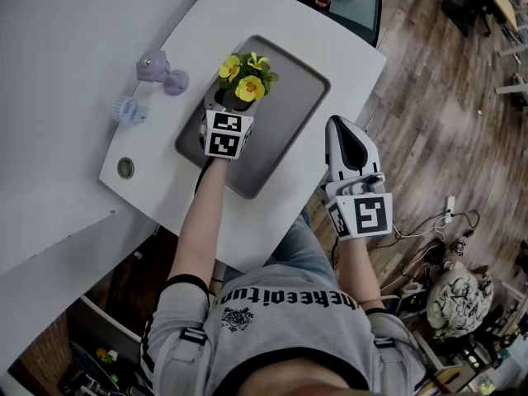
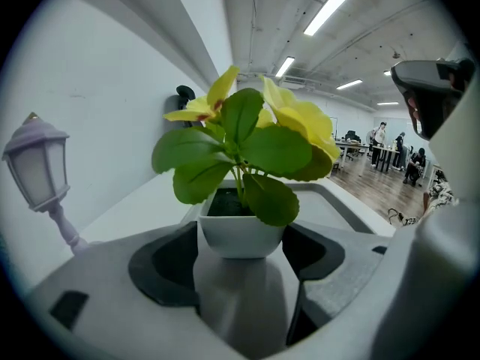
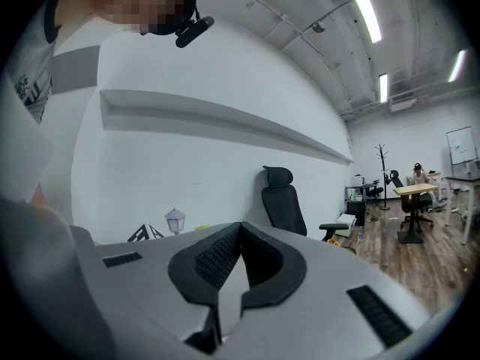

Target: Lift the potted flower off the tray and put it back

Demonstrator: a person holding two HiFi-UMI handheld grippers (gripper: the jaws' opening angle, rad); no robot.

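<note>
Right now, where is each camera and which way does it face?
Head view: on the head, steeply down at tray, potted flower, both forearms.
Left gripper view: on left hand-held gripper, along open jaws; shares that potted flower.
Right gripper view: on right hand-held gripper, jaws shut, facing wall, office chair; shirt at left.

Matt grey metal-looking tray [image 1: 289, 114], smooth white glazed-looking pot [image 2: 240, 235], smooth matt white tabletop [image 1: 280, 19], wood-plank floor [image 1: 429, 97].

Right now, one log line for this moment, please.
left tool: open around white square pot of yellow flowers | pot: on grey metal tray | right tool: shut, empty
</note>
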